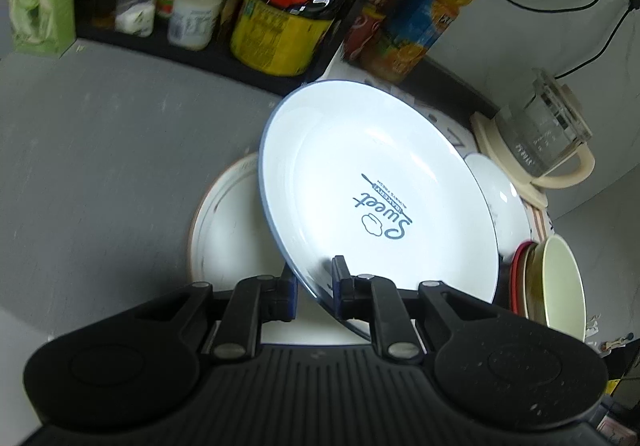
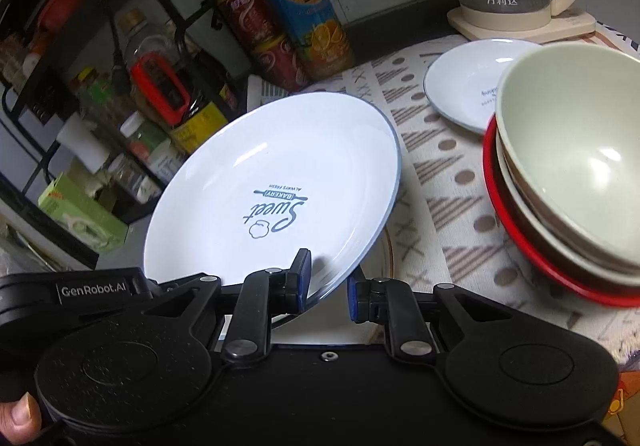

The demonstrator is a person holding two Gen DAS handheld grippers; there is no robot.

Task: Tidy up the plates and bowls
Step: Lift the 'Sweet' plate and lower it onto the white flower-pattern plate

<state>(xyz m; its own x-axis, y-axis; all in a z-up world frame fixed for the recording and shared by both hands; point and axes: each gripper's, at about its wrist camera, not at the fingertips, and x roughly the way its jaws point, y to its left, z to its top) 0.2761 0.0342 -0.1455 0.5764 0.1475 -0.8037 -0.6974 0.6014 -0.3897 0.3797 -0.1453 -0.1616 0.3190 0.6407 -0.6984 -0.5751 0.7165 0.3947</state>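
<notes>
Pinching the near rim of the blue-edged plate (image 1: 380, 181), the left gripper (image 1: 314, 288) has one of its fingers on each face of the tilted plate. The right gripper (image 2: 328, 288) sits at the same near rim, one finger over the plate's face and the other just past the edge; whether they truly press on it I cannot tell. The plate leans up and away from the fingers, over a gold-rimmed plate (image 1: 224, 221) lying flat on the surface directly beneath. The likeliest trouble, I judge, is slip: so shallow a hold on a glossy rim could let the plate pivot and clatter onto the one below. Beyond the right fingers and off to their right, the stack of bowls (image 2: 568, 173) stands near, with a smaller plate (image 2: 464, 85) behind it, so a swing that way risks a knock. Ahead of the fingers bottles crowd the rack; the freest room lies left of the left fingers, over bare grey surface (image 1: 100, 149).
</notes>
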